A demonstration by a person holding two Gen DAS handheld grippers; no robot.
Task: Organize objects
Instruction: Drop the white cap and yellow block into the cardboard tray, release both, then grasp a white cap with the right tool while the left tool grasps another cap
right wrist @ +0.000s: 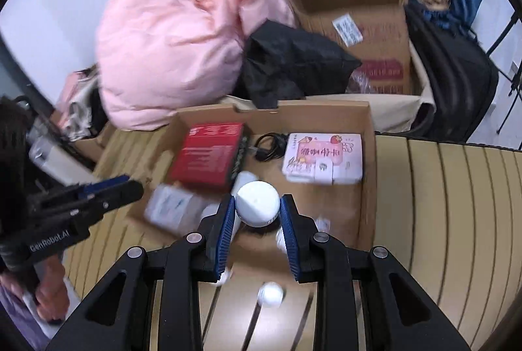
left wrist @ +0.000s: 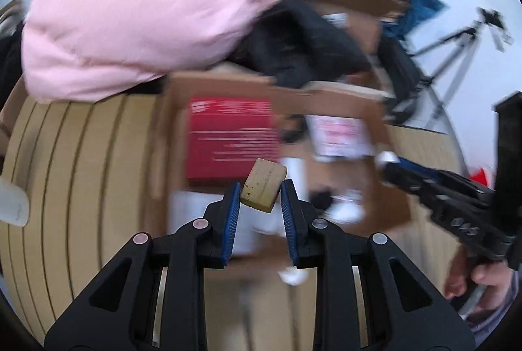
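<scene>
1. Left wrist view: the left claw (left wrist: 260, 192) grips a tan block (left wrist: 263, 189) over the open cardboard box (left wrist: 326, 96).
2. The right claw (right wrist: 257, 208) clamps a white bottle (right wrist: 257, 203) above the same box (right wrist: 367, 155).
3. Judgement: lower each into bare box floor, clear of the red box (right wrist: 208, 151), before releasing.

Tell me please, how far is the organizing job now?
Done: the red box, the pink-and-white box and a black cable lie in the cardboard box. In hand: the left gripper holds a tan block; the right gripper holds a white round object. Left: placing both, and a small white object outside.
</scene>
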